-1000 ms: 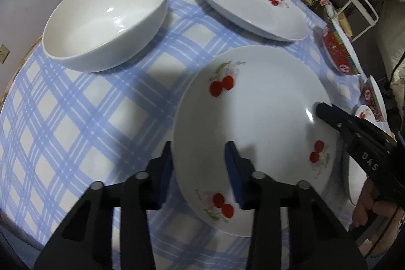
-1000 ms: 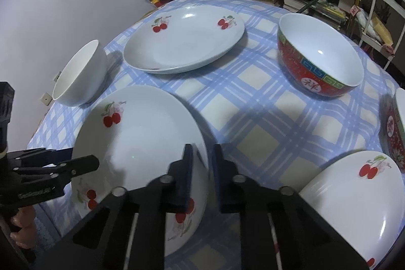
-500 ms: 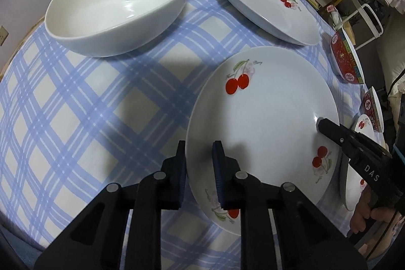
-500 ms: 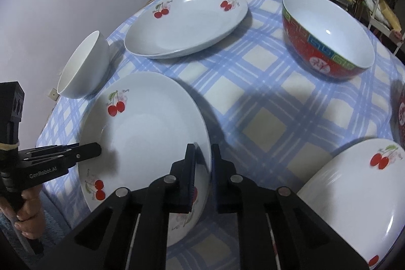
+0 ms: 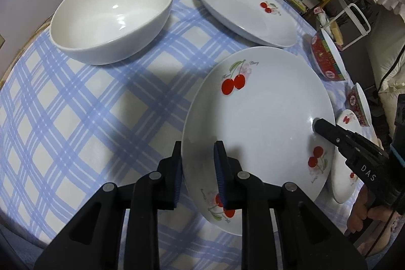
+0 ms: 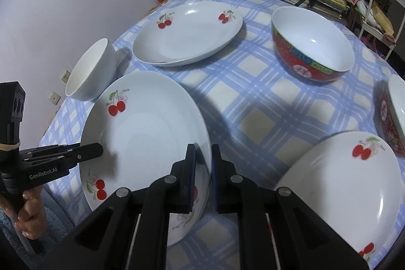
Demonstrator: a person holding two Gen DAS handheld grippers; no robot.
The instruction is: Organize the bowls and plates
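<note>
Both tongs clamp cherry plate [image 5: 260, 118]; underside pads hidden.

— Glazed ceramic on the cherry plate [image 5: 265, 118], glossy and smooth. Same on the white bowl [image 5: 114, 17] beyond it?

— Same. Under the plate, matt woven tablecloth [image 5: 76, 118]. Matt black plastic on the left gripper [image 5: 197, 158], ribbed blue pads [image 5: 219, 176].
</note>
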